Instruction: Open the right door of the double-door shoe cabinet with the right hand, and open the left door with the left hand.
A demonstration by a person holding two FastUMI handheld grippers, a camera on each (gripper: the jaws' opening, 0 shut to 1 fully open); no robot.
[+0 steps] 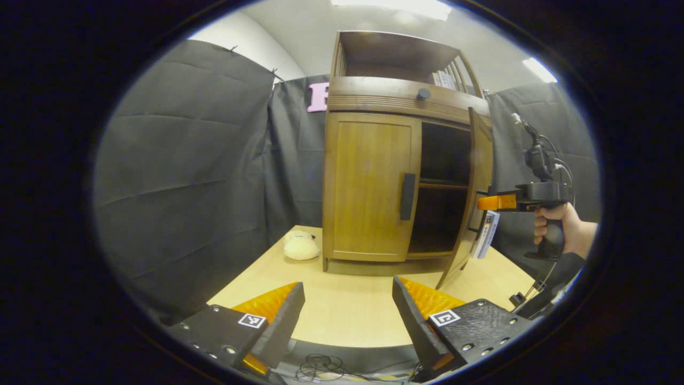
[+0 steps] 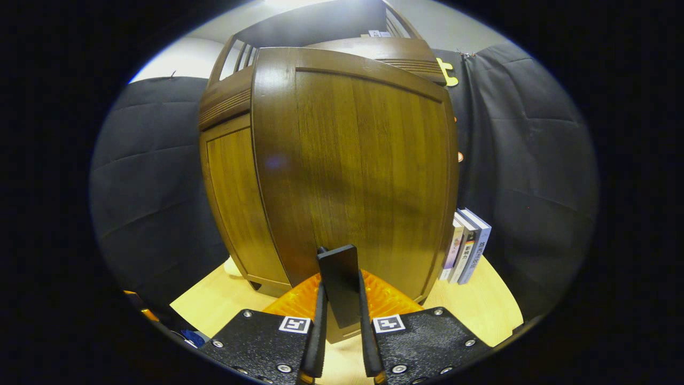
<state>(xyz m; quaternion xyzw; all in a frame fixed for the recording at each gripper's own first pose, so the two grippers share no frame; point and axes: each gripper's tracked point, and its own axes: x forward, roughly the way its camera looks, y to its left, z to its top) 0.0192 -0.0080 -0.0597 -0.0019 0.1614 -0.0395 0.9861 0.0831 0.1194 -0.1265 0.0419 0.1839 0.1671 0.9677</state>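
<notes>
The wooden shoe cabinet [image 1: 374,160] stands on a light table. Its left door [image 1: 368,187] is closed, with a black handle [image 1: 407,196] at its inner edge. The right door [image 1: 473,198] is swung out, baring dark shelves. In the left gripper view my right gripper [image 1: 489,202], held by a hand, is at that door's outer face. In the right gripper view the right door [image 2: 368,171] looms close, and my right gripper [image 2: 342,315] is shut on its black handle [image 2: 338,283]. My left gripper [image 1: 347,315] hangs open over the table's near side, well short of the cabinet.
A pale plush toy [image 1: 301,247] lies on the table [image 1: 342,315] left of the cabinet. A few books [image 2: 467,246] stand upright at the cabinet's right side. A drawer with a round knob [image 1: 423,94] tops the doors. Cables lie below the table's front edge.
</notes>
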